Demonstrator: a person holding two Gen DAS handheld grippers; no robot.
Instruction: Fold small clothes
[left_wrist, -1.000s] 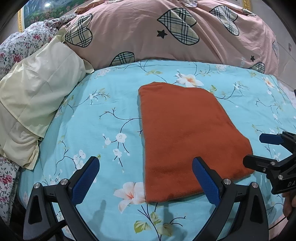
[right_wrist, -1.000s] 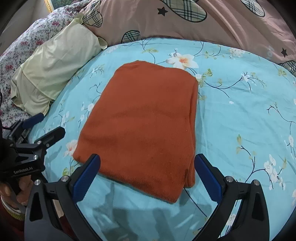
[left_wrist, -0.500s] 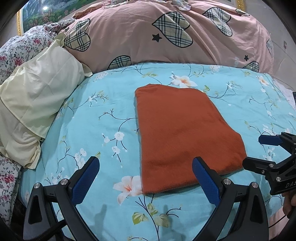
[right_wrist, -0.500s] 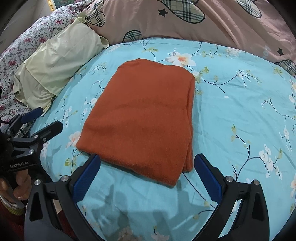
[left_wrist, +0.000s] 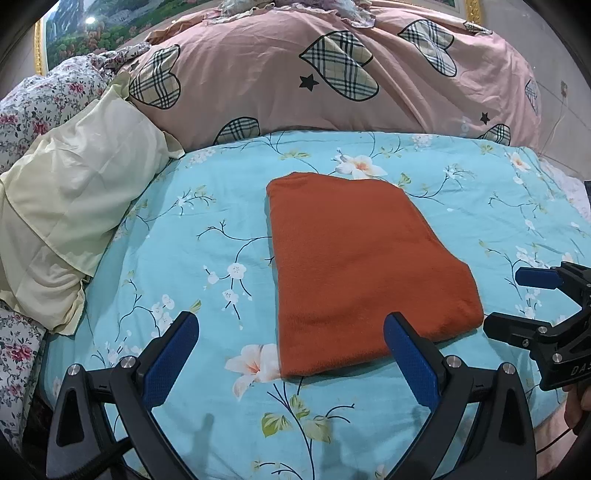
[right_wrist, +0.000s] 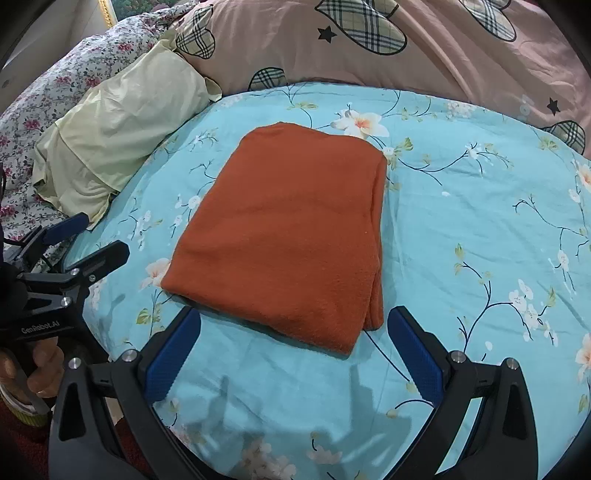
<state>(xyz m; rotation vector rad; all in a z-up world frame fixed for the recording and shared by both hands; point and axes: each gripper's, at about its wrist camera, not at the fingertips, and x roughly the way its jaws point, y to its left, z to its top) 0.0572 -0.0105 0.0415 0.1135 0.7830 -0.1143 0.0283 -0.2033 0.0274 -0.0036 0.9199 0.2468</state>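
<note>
Both tongs stand wide open and hold nothing. The left tongs (left_wrist: 290, 350) hang above the near edge of the folded orange garment (left_wrist: 362, 266), whose near left corner shows between the blue pads (left_wrist: 171, 360). The right tongs (right_wrist: 293, 349) hover just short of its near right corner. That garment lies flat in a neat rectangle on the bed's turquoise floral sheet (right_wrist: 480, 221). A cream pillow (left_wrist: 66, 218) and a pink quilt (left_wrist: 332, 81) lie beyond.
</note>
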